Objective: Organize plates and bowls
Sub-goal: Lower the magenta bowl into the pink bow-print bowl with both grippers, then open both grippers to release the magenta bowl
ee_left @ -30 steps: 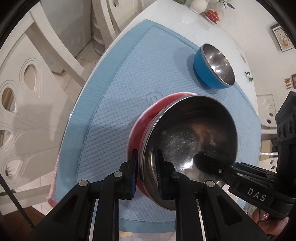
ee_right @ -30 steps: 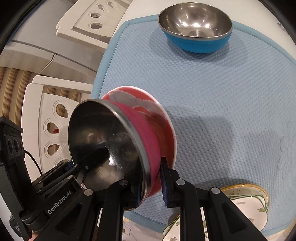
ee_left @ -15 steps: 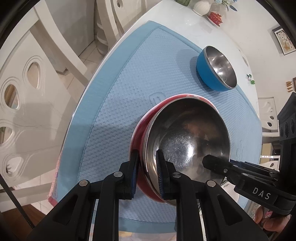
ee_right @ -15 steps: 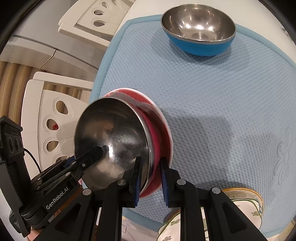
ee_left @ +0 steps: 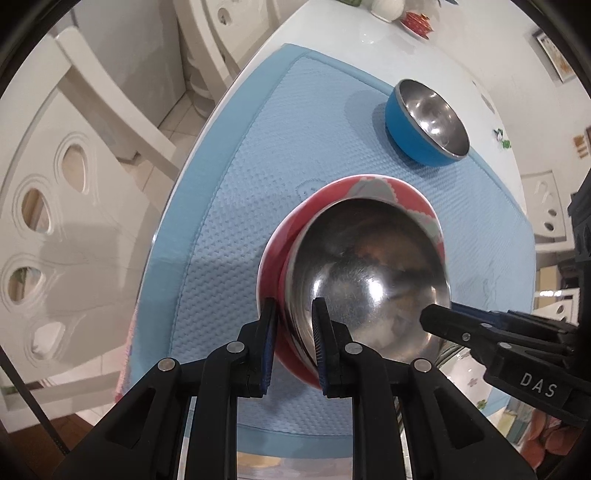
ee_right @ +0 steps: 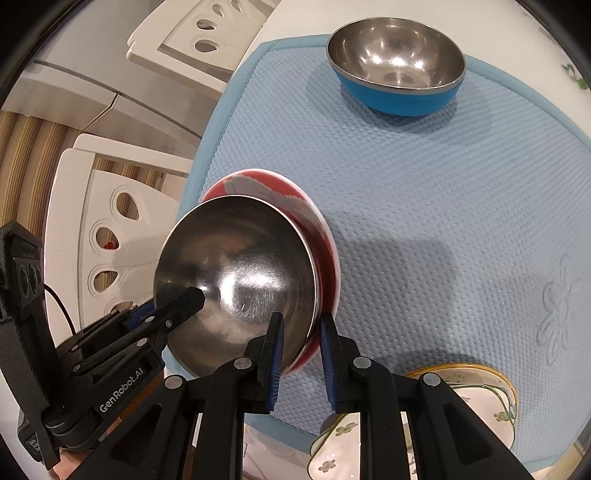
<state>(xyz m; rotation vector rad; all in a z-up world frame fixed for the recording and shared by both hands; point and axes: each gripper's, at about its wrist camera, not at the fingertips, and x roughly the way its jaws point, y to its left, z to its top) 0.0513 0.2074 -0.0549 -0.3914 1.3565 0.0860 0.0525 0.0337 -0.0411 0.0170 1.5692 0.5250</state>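
- The left tongs (ee_left: 293, 345), at the lower centre of the left wrist view, are closed almost fully on the near rim of a red bowl (ee_left: 273, 266): one pad lies inside the steel lining, the other outside on the red wall.
- The right tongs (ee_right: 299, 354), at the lower centre of the right wrist view, are pinched down the same way on the opposite rim of the red bowl (ee_right: 327, 258). Each pair shows as a black arm at the far edge of the other's view, so the bowl hangs between the two hands.
- The red bowl sits tilted, its steel mouth turned toward the cameras and its red back toward the mat. Whether its underside touches the mat cannot be told.
- Outward from the tongs lies a light blue mat (ee_left: 240, 184), spread on the white counter (ee_left: 332, 33).
- A blue bowl (ee_right: 397, 70) stands upright on the mat at the upper right of both views, well apart from the red bowl. It lies straight ahead and slightly right of the right tongs, and farther to the right of the left tongs, so the right hand appears the nearer.
- If nesting is the aim, the carry would run up-frame across bare mat.
- Flowered plates (ee_right: 476, 398) lie at the lower right of the right wrist view, just beside the right tongs.
- White chairs (ee_left: 48, 229) stand beyond the counter's edge at left.
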